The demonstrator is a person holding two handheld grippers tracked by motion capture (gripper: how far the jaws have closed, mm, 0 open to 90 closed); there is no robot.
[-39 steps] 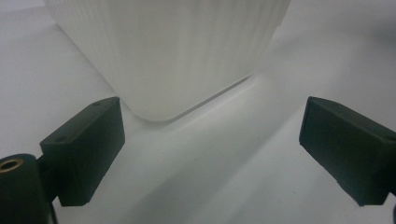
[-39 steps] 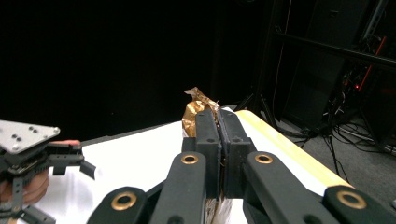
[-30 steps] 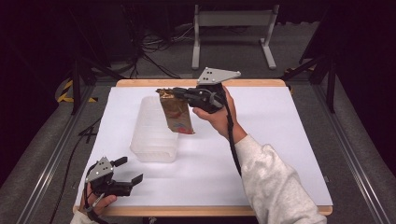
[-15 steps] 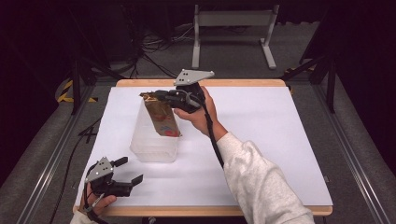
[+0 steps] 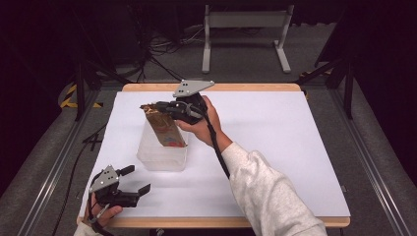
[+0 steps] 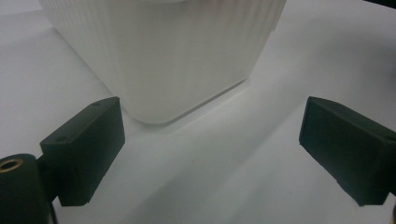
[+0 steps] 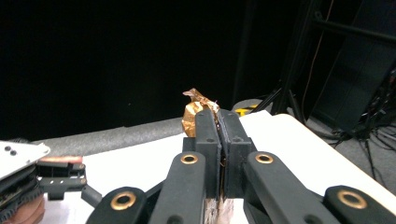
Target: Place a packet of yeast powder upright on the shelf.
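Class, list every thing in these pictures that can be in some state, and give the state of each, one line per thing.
Right gripper: shut on the top edge of the snack bag.
Snack bag: hanging upright, its lower end inside the plastic bin.
Plastic bin: upright on the white table cover, open at the top.
Left gripper: open, holding nothing, near the table's front edge, facing the bin.
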